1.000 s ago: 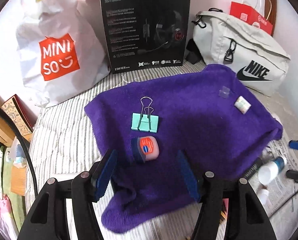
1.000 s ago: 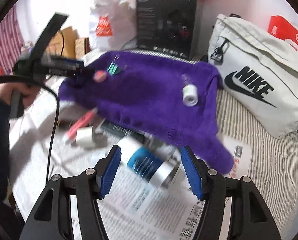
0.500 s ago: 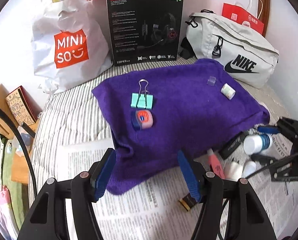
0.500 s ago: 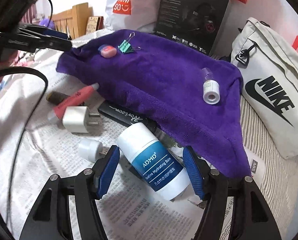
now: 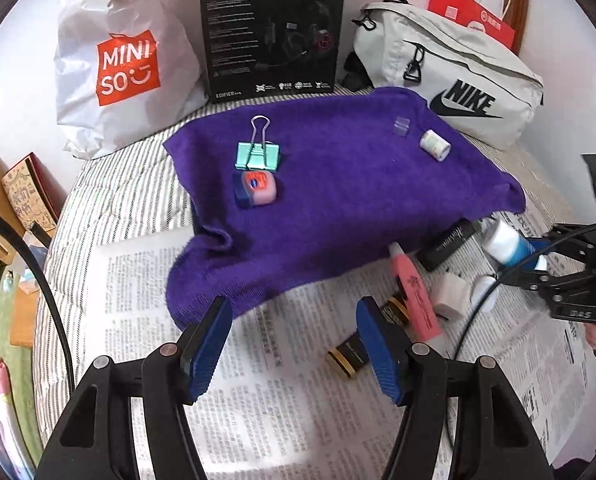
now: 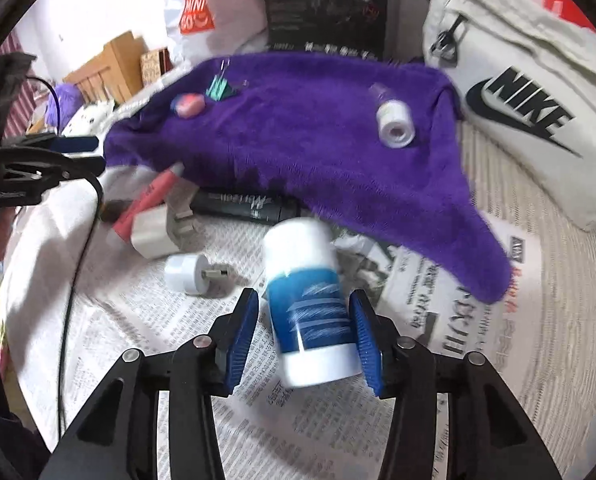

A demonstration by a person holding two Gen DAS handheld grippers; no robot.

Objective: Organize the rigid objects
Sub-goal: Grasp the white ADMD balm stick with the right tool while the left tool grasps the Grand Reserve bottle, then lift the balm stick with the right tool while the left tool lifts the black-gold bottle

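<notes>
- The newspaper (image 5: 258,420) in front of the left gripper (image 5: 294,344) is bare; open room to pass.
- Right of it, a pink tube (image 5: 416,292), black-and-gold stick (image 5: 350,354) and white plug (image 5: 452,296) crowd the paper.
- The right gripper (image 6: 304,328) is closing around the bottle (image 6: 310,304); a round adapter (image 6: 188,274) lies just beside its left finger.
- At the back, a white bag (image 5: 118,60), black box (image 5: 272,32) and grey pouch (image 5: 450,76) wall off the purple towel (image 5: 338,200).

Striped bed cover (image 5: 110,200) carries a spread newspaper (image 5: 258,392), a purple towel (image 5: 338,200), a Miniso bag (image 5: 126,64) and a Nike pouch (image 5: 458,80).
</notes>
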